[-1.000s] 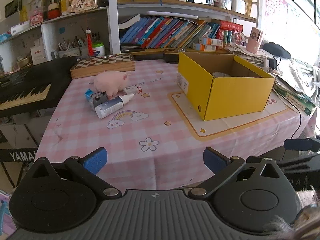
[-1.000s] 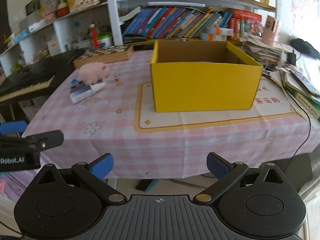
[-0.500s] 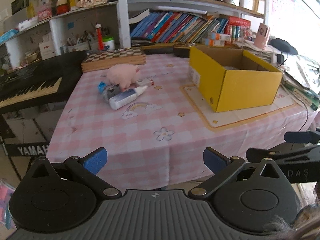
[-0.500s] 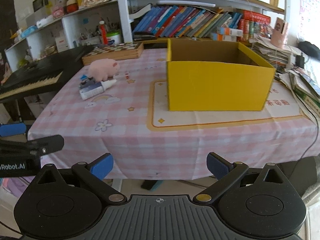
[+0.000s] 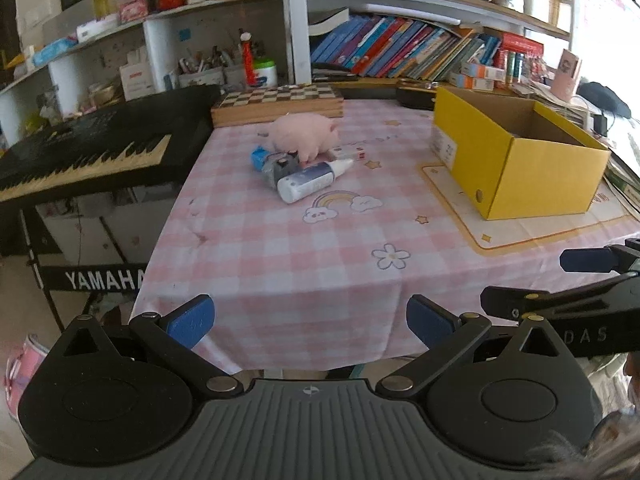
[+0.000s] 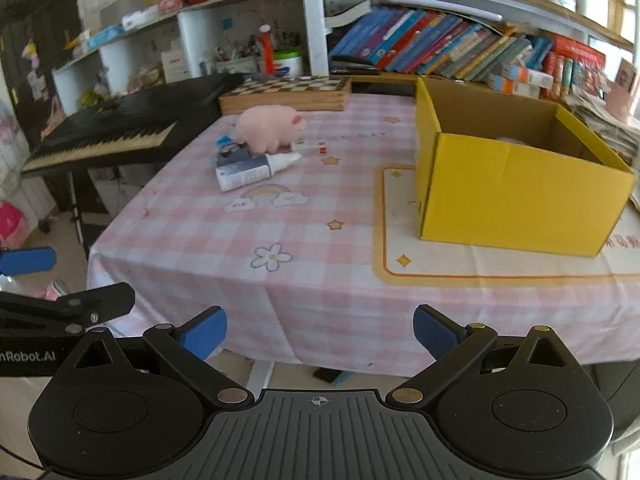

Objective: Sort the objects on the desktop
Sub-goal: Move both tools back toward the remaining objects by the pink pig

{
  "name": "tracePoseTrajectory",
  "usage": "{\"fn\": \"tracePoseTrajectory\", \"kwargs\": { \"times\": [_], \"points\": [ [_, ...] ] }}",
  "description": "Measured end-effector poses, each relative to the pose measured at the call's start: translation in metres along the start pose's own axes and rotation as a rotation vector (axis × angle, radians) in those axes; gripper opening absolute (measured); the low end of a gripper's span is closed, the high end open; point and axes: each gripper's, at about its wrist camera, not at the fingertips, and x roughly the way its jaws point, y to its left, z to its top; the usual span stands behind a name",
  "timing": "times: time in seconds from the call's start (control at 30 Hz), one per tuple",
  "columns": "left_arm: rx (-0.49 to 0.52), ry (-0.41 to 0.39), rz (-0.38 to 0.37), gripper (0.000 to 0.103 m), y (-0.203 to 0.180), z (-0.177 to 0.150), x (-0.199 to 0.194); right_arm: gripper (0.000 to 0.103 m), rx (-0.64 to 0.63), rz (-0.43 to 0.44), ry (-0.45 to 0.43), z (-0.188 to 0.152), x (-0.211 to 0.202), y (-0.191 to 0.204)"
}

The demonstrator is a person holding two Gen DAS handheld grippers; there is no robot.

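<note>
Claws, left (image 5: 310,322) and right (image 6: 320,330), gape empty; pink pig (image 5: 303,137) lies far ahead on table (image 5: 280,248).

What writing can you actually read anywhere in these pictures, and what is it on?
"YAMAHA": keyboard stand.
"DAS": right gripper, cut off.
"nRobot.AI": left gripper, cut off.
Red characters on the mat, the tablecloth print, the white bottle, box label and book spines: too blurred.

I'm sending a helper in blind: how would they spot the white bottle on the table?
Start at the yellow box; across the pink checked tablecloth sits a pink pig toy. Just in front lies the white bottle, the only long, white-nozzled item there.
</note>
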Motion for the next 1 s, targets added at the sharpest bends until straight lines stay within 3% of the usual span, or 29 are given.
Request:
{"fn": "tracePoseTrajectory", "kwargs": {
  "times": [0.53, 1.0],
  "points": [
    [-0.058, 0.031, -0.001, 0.103, 0.012, 0.009, 0.025, 0.101, -0.021, 0.005, 0.042, 0.012, 0.021, 0.001],
    [-0.102, 0.022, 0.005, 0.103, 0.033, 0.036, 0.060, 0.101, -0.040, 0.022, 0.052, 0.046, 0.055, 0.007]
  ]
}}
